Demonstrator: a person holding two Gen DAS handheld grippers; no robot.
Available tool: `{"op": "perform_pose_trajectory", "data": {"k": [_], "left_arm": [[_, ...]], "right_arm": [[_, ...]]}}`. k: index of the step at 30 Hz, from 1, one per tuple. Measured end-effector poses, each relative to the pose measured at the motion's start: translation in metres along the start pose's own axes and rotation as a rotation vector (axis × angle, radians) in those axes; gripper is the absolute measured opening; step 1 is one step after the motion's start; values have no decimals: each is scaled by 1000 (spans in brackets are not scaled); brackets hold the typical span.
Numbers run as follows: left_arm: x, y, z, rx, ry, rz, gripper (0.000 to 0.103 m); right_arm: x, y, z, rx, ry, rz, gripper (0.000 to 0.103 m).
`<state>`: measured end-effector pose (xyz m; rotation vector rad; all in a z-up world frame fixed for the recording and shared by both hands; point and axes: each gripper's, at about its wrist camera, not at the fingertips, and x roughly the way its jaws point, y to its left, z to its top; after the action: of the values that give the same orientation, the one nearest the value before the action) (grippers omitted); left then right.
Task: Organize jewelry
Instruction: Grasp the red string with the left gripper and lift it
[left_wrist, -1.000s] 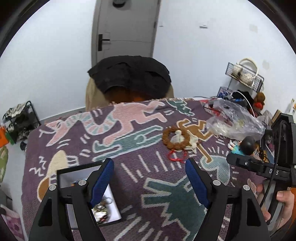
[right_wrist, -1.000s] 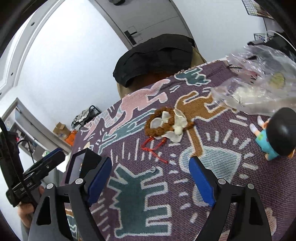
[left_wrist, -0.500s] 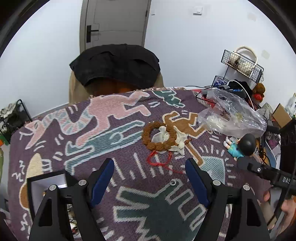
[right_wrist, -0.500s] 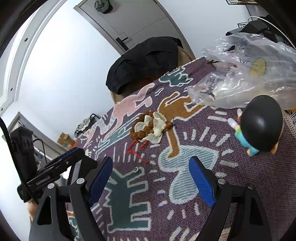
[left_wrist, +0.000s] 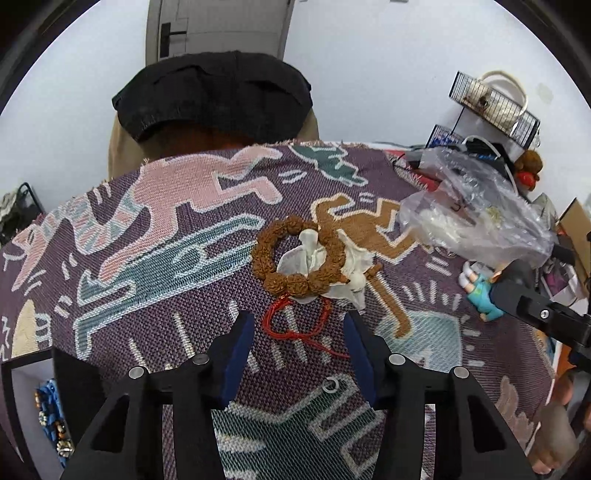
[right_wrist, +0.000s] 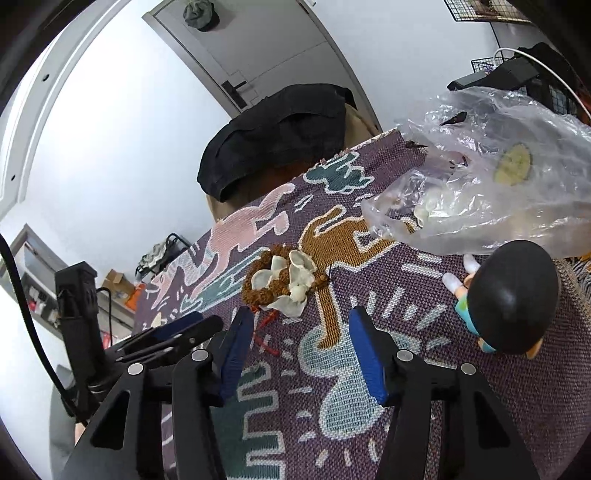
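Observation:
A brown bead bracelet (left_wrist: 295, 258) lies on the patterned cloth over a white shell-like piece (left_wrist: 347, 273). A red cord bracelet (left_wrist: 295, 325) lies just in front of it, and a small silver ring (left_wrist: 330, 385) nearer still. My left gripper (left_wrist: 297, 332) is open, its fingers either side of the red cord. My right gripper (right_wrist: 301, 350) is open and empty to the right of the bead bracelet (right_wrist: 273, 284); the red cord (right_wrist: 267, 332) shows beside its left finger. A black jewelry box (left_wrist: 33, 406) holding pieces sits at the far left.
A crumpled clear plastic bag (left_wrist: 476, 218) lies at the right, also in the right wrist view (right_wrist: 480, 192). A small doll figure (right_wrist: 506, 299) stands on the cloth near my right gripper. A chair with a black garment (left_wrist: 214, 96) is behind the table.
My left gripper has moved forward and right from the box to the red cord. My right gripper has swung right, closer to the doll and the bag.

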<state>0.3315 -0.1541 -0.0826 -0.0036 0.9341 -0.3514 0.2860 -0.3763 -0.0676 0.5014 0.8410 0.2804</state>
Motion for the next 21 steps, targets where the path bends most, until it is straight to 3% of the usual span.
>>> {"op": "perform_pose_trajectory", "data": {"k": [6, 13, 15, 16, 17, 21], "left_arm": [[28, -5, -4, 22, 55, -20, 52], [55, -13, -5, 87, 71, 44, 51], [56, -16, -6, 110, 75, 59, 22], [55, -18, -6, 126, 72, 65, 17], [55, -17, -7, 127, 78, 47, 1], [43, -12, -8, 113, 58, 33, 0]], "right_arm": [[8, -3, -1, 5, 17, 3, 56], [11, 0, -6, -17, 27, -4, 56], [12, 0, -7, -16, 29, -6, 55], [13, 0, -7, -14, 31, -6, 55], [13, -1, -7, -13, 31, -6, 55], [14, 2, -6, -18, 30, -8, 56]]}}
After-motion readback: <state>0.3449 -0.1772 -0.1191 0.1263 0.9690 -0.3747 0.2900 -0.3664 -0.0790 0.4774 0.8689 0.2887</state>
